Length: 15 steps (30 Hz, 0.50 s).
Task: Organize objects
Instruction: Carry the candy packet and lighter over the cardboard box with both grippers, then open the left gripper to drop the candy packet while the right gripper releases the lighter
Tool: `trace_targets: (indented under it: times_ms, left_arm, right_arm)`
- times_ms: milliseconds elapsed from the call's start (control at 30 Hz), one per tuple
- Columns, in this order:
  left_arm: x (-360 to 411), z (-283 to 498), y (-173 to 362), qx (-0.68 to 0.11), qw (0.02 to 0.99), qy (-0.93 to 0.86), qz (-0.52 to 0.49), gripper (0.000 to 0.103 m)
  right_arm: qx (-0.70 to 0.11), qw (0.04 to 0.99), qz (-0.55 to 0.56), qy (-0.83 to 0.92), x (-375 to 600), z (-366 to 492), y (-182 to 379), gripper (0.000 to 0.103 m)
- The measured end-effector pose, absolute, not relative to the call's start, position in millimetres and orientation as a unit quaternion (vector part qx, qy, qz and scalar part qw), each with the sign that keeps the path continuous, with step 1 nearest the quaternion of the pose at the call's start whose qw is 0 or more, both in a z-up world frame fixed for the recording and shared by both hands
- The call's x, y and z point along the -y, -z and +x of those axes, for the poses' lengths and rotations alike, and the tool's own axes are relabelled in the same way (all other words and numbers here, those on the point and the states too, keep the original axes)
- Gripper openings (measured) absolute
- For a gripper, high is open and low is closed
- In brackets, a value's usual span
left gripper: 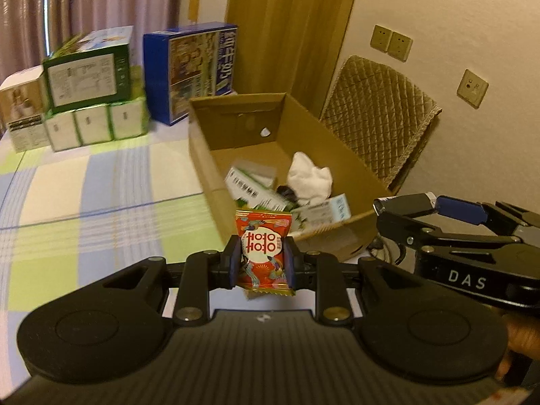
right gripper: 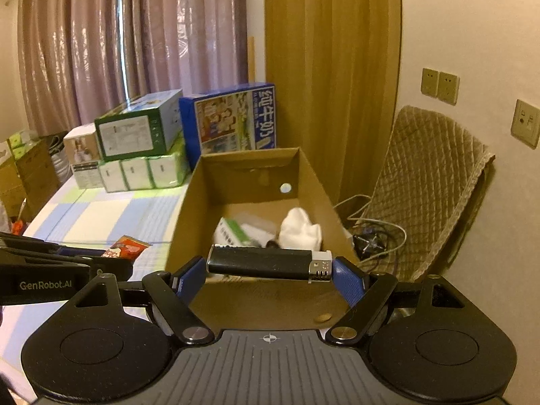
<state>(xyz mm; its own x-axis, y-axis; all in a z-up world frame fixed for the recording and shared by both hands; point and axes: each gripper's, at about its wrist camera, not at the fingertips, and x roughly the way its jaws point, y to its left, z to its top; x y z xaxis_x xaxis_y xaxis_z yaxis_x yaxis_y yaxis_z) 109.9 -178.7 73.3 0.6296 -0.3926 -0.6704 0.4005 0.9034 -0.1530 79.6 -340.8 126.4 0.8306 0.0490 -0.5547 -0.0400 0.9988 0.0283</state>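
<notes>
My left gripper (left gripper: 263, 260) is shut on a red snack packet (left gripper: 264, 249), held upright just in front of the open cardboard box (left gripper: 202, 155). In the right wrist view that packet (right gripper: 126, 247) shows at the left, in the other gripper's tip. A black lighter (right gripper: 268, 263) with a silver cap lies crosswise between the blue pads of my right gripper (right gripper: 270, 278), which is shut on its two ends above the box's near edge (right gripper: 179, 236). The lighter (left gripper: 403, 201) also shows at the right of the left wrist view. Inside the box lie white cloth (right gripper: 300, 229) and small green-white cartons (right gripper: 233, 233).
Stacked cartons (left gripper: 87, 77) and a blue milk box (left gripper: 192, 67) stand at the back of the checked tablecloth (left gripper: 84, 202). A quilted chair (right gripper: 428, 182) and loose cables (right gripper: 374, 236) sit right of the box, by the wall with sockets (right gripper: 438, 86).
</notes>
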Motion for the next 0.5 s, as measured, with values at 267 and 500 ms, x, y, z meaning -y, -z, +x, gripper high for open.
trace_targets:
  times_ms: [267,500]
  left_arm:
    - [209,151,-81,-0.369,0.902,0.226,0.01,0.021]
    - [227,188,-78,-0.374,0.899,0.228,0.012,0.021]
  right_arm:
    - [-0.291,0.956,0.006,-0.03,367,127,-134,0.078]
    - [-0.297,0.954,0.029,-0.036,383,173,-130,0.078]
